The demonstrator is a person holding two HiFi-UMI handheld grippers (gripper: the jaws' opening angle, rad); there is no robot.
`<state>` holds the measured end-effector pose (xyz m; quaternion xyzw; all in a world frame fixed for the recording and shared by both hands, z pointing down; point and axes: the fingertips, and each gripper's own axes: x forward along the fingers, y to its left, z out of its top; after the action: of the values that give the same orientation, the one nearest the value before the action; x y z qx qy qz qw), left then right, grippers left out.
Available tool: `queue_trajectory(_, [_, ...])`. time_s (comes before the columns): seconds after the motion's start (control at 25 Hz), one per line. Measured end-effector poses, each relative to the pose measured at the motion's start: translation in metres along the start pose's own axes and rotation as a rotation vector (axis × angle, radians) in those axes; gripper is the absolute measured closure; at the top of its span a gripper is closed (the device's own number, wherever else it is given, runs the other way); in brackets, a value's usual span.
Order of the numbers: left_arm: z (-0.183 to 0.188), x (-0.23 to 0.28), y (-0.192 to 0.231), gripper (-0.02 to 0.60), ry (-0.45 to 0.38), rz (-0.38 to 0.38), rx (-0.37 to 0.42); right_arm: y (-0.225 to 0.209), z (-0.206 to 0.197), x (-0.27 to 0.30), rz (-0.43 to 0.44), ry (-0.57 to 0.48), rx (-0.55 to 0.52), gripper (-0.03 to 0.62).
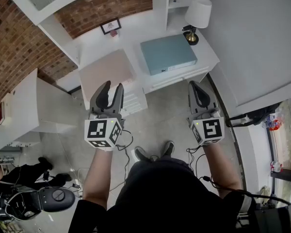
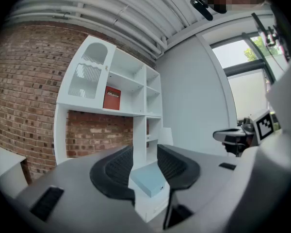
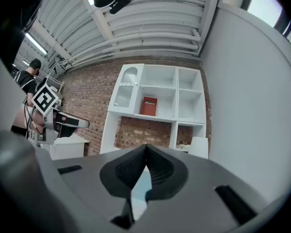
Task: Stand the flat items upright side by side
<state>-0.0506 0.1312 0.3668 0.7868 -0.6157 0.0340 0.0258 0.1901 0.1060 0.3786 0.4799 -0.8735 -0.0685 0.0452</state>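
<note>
Blue flat item (image 1: pixel 168 54) is seen lying flat toward the right end of the worktop (image 1: pixel 136 35), near the front edge. Beige flat item (image 1: pixel 106 72) lies flat at the front left. Neither is touched.

Left gripper (image 1: pixel 112 86): jaws held partly apart, nothing between them. Only its own view frames the blue item in the gap.

Right gripper (image 1: pixel 194 84): jaws closed together, empty.

Lamp (image 1: pixel 196 13) stands at the back right corner. Red book (image 3: pixel 149 106) on the shelf (image 3: pixel 155 117) is shown by the gripper views alone.
</note>
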Motion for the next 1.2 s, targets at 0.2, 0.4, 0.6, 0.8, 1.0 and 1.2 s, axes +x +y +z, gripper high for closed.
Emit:
queue_trajectory(0.2, [0.019, 0.008, -0.01, 0.433, -0.038, 0.03, 0.003, -0.019, -0.002, -0.011, -0.002, -0.006, 0.011, 0.595])
queue_trajectory(0.4, [0.003, 0.015, -0.027, 0.437, 0.001, 0.066, -0.039, -0.047, -0.009, -0.021, -0.003, -0.025, 0.057, 0.594])
queue_trajectory(0.6, [-0.014, 0.03, -0.048, 0.437, 0.047, 0.051, -0.106, -0.099, -0.034, -0.028, -0.046, 0.001, 0.186, 0.594])
queue_trajectory(0.8, [-0.03, 0.044, -0.053, 0.433, 0.088, 0.01, -0.185, -0.126, -0.06, -0.02, -0.067, 0.057, 0.258, 0.585])
queue_trajectory(1.0, [-0.047, 0.077, -0.043, 0.405, 0.126, -0.031, -0.234, -0.138, -0.085, 0.004, -0.093, 0.1, 0.342, 0.569])
queue_trajectory(1.2, [-0.075, 0.125, -0.023, 0.393, 0.174, -0.104, -0.265, -0.142, -0.091, 0.04, -0.122, 0.141, 0.311, 0.555])
